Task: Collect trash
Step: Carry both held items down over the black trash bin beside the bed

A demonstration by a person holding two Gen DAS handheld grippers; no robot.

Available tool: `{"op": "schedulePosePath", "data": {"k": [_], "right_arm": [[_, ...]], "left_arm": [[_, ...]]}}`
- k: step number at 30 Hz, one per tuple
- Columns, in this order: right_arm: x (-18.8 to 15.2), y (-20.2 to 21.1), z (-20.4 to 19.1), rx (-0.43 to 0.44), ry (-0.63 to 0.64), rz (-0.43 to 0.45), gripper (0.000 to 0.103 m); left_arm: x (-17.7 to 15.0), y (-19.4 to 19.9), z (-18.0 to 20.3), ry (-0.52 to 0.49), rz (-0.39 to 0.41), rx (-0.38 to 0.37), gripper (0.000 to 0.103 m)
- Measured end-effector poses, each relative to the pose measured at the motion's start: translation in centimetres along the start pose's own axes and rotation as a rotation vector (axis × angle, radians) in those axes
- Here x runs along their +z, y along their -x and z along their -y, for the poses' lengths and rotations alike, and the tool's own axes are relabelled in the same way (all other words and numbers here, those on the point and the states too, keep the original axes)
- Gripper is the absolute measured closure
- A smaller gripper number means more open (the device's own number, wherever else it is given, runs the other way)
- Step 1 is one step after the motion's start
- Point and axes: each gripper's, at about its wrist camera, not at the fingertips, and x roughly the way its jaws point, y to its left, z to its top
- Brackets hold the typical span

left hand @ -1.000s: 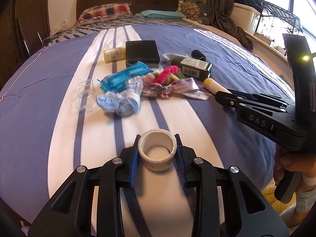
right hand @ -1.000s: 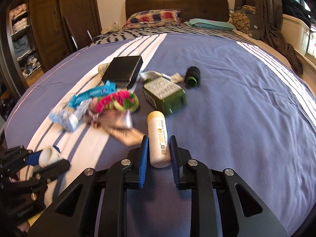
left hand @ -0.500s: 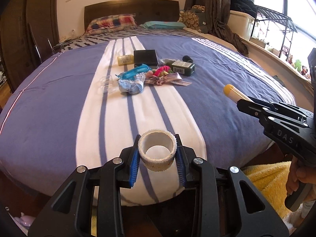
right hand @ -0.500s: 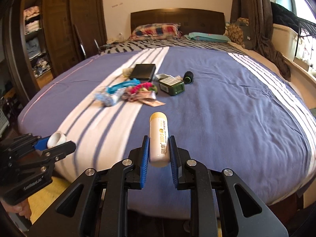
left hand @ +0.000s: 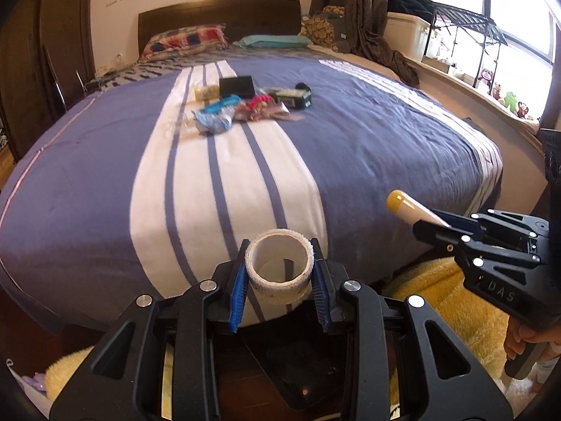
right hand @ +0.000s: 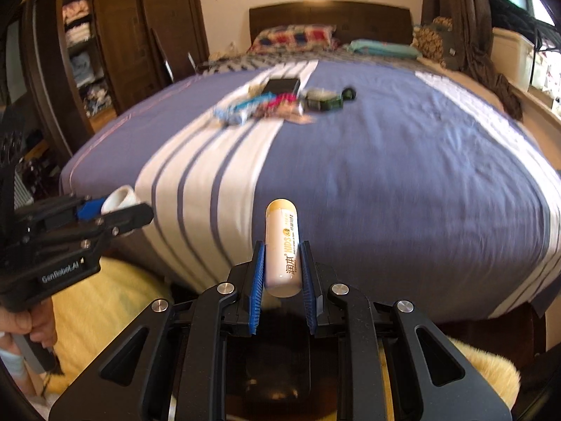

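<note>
The left gripper point(left hand: 279, 280) is clamped across a light, crushable tape roll point(left hand: 279, 271) and the right gripper point(right hand: 282, 277) around a smooth, likely slippery tube point(right hand: 282, 249), both carried just off the bed's point(left hand: 368, 147) foot.

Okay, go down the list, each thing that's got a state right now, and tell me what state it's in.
left gripper: shut on tape roll
tape roll: held, off the bed
right gripper: shut on white tube
white tube: held, capped end forward
green box: lying on bed
</note>
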Motion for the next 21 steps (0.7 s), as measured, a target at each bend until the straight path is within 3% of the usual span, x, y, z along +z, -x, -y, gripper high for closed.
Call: {"op": "schedulePosePath", "data": {"k": [13, 21], "right_arm": [[-5.6, -7.0, 1.1, 0.036, -0.066, -0.253, 0.082], [-9.4, -11.7, 1.4, 0.087, -0.114, -0.42, 0.082]], "left_arm": [[-7.3, -8.3, 0.4, 0.025, -0.285, -0.096, 0.073], [-10.2, -12.9, 0.9, 0.046, -0.434, -0.165, 0.073]]}}
